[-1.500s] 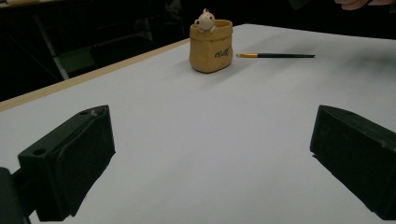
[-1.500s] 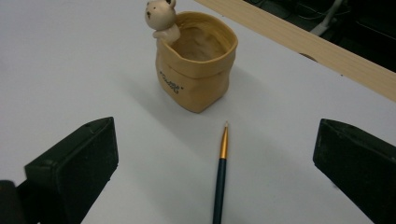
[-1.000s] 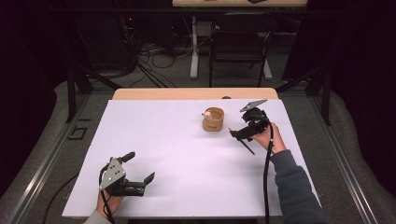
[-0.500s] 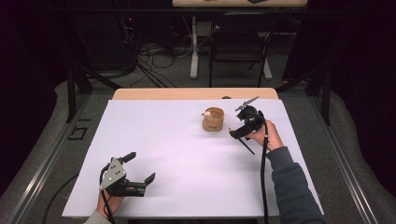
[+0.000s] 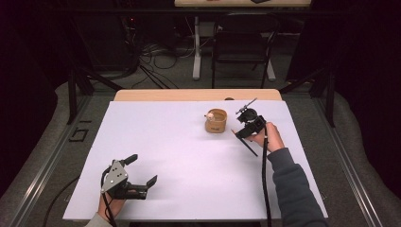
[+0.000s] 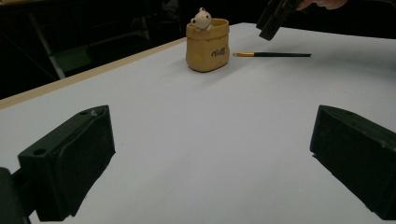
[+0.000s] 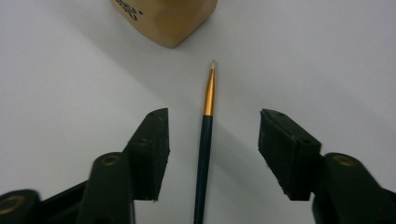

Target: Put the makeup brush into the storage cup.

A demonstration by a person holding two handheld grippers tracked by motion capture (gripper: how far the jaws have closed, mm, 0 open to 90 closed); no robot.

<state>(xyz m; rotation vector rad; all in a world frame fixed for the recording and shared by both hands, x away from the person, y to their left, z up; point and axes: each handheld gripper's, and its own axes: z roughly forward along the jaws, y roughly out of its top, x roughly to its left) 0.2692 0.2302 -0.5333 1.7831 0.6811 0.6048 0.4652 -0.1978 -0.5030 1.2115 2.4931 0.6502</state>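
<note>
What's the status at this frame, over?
Right hand-held gripper closing, paintbrush between jaws, not pinched. Left hand-held gripper open, idle. Tan pot near brush tip.

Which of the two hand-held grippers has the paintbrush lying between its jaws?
The right hand-held gripper, beside the tan pot: its jaws, just closing, straddle the paintbrush without touching. The left hand-held gripper sits near the table's front edge, jaws open over bare surface.

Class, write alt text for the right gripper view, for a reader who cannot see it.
A thin paintbrush with a dark handle and gold ferrule lies on a white table, untouched between the right gripper's two black fingers, which have just been closing. Its tip points toward a tan sack-shaped pot.
</note>
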